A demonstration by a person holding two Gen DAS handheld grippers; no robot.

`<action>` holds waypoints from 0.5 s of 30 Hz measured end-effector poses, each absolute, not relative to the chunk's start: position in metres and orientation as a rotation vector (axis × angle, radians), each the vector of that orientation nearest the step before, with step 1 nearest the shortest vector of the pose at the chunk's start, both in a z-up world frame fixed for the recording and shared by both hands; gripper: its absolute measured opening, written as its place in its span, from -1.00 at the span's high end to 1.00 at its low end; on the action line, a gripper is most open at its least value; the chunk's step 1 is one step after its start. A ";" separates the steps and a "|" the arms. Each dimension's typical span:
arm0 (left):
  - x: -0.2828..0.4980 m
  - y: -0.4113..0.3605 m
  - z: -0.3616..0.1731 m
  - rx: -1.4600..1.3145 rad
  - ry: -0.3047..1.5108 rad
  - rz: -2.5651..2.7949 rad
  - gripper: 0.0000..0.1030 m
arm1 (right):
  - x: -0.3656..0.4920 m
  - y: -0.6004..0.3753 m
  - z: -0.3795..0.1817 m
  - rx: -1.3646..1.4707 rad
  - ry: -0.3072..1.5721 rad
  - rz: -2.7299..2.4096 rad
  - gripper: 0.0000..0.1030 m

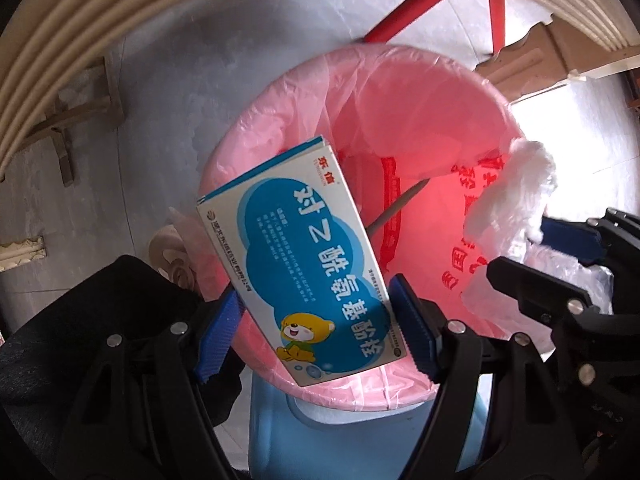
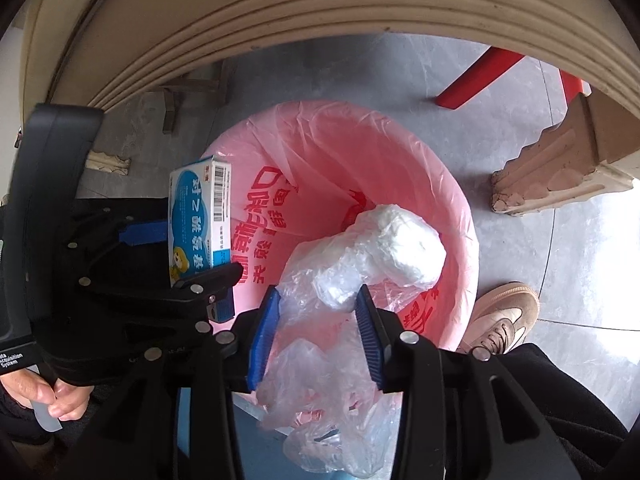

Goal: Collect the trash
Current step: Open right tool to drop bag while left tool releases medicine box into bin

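A trash bin lined with a pink bag (image 1: 420,120) stands on the floor below both grippers; it also shows in the right wrist view (image 2: 400,152). My left gripper (image 1: 316,320) is shut on a blue and white medicine box (image 1: 304,260), held over the bin's near rim. The box also shows in the right wrist view (image 2: 200,216). My right gripper (image 2: 316,308) is shut on a clear plastic bag with white tissue inside (image 2: 380,248), held over the bin's opening. The tissue also shows in the left wrist view (image 1: 516,188). A thin grey stick (image 1: 400,204) lies inside the bin.
A cream table edge (image 2: 320,4) curves overhead. A red stool leg (image 2: 476,80) and a carved wooden table foot (image 2: 560,172) stand on the grey floor beyond the bin. A tan shoe (image 2: 504,316) is beside the bin. A blue stool (image 1: 272,420) sits under the bin.
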State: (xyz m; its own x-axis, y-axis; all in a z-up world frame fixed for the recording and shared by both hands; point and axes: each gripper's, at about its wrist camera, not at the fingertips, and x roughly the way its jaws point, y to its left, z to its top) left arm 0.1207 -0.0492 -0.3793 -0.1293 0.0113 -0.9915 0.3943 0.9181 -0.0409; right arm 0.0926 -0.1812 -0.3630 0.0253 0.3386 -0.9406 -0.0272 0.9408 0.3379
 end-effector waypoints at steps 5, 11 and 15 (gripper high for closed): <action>0.126 -0.043 -0.388 0.300 1.719 -0.329 -0.50 | 0.095 -0.183 -0.362 0.259 1.519 0.277 -0.23; 0.129 -0.038 -0.385 0.263 1.712 -0.310 -0.60 | 0.095 -0.193 -0.361 0.301 1.513 0.251 -0.25; 0.132 -0.033 -0.384 0.227 1.715 -0.296 -0.61 | 0.095 -0.196 -0.359 0.312 1.509 0.241 -0.25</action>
State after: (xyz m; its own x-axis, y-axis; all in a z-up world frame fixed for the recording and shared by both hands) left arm 0.1316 -0.0328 -0.3837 -0.1638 -0.0162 -0.9864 0.3158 0.9464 -0.0680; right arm 0.0947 -0.1961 -0.3594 0.0510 0.3457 -0.9370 0.0371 0.9369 0.3477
